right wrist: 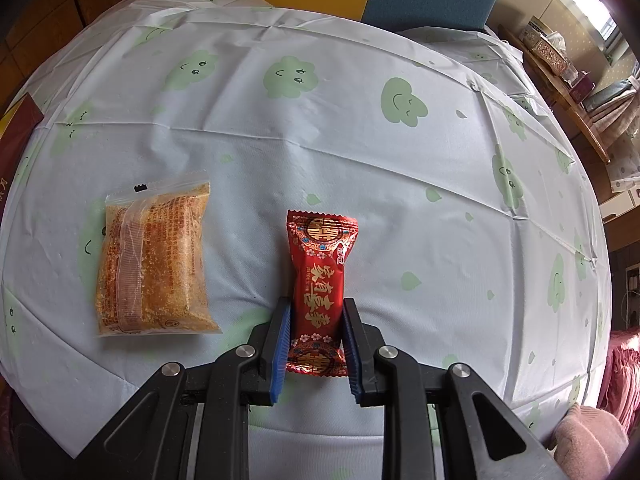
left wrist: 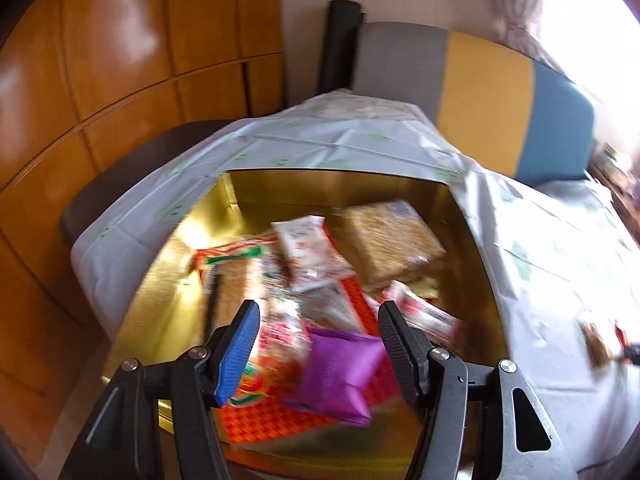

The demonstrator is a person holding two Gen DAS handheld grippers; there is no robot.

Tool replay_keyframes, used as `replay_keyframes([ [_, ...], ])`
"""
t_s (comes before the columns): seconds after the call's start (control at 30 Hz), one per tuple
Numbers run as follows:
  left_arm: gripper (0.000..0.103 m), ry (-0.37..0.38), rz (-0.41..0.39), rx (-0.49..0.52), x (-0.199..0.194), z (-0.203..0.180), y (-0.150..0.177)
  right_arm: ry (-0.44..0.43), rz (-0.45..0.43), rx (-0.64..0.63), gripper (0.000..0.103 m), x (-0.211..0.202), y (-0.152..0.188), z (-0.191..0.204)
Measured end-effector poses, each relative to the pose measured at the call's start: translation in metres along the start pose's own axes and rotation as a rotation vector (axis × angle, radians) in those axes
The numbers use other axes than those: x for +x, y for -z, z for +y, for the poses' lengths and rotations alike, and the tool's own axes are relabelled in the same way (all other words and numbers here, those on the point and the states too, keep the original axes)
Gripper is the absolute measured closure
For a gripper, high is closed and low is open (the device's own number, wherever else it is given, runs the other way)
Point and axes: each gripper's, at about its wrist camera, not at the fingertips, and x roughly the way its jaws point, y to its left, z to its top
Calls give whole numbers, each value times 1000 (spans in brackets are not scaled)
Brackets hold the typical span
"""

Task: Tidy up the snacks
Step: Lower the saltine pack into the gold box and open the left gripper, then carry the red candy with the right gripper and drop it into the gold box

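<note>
In the left wrist view my left gripper (left wrist: 318,312) is open above a gold-lined box (left wrist: 320,184) that holds several snack packets. A purple packet (left wrist: 338,372) sits loose between and below the fingers, not gripped. A tan cracker pack (left wrist: 384,240) and a white packet (left wrist: 306,240) lie further in. The view is blurred. In the right wrist view my right gripper (right wrist: 316,308) is shut on a red candy packet (right wrist: 320,280) that lies lengthwise on the tablecloth. A clear pack of orange crumbly snack (right wrist: 154,264) lies to its left, apart from the gripper.
The table has a white cloth with green cloud faces (right wrist: 400,160). A grey, yellow and blue chair back (left wrist: 480,92) stands beyond the box. Wooden cabinets (left wrist: 120,60) are on the left. A dark red box edge (right wrist: 16,132) shows at the table's left.
</note>
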Motion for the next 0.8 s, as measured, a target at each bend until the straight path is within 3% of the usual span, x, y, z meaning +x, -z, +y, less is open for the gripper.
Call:
replay_keyframes([
  [0.33,41,127,1,172,-22,-70,24,-21,-9,40,80,-4,-3,-6],
  [0.47,41,156,12,198,-25,-84,29,-9,-45,159,80,-10,-7,-30],
  [0.57,41,169,28,205,-25,-90,30,-62,-76,242,80,-16,-8,-48],
  [0.63,41,176,22,206,-28,-92,30,-41,-91,329,80,-14,-14,-69],
  [0.7,41,179,17,213,-29,-91,31,-115,-85,440,80,-14,-8,-90],
  [0.73,41,178,18,212,-29,-90,31,-145,-97,448,80,-17,-6,-93],
  [0.8,41,178,22,200,-30,-87,32,-108,-110,437,80,-20,-6,-92],
])
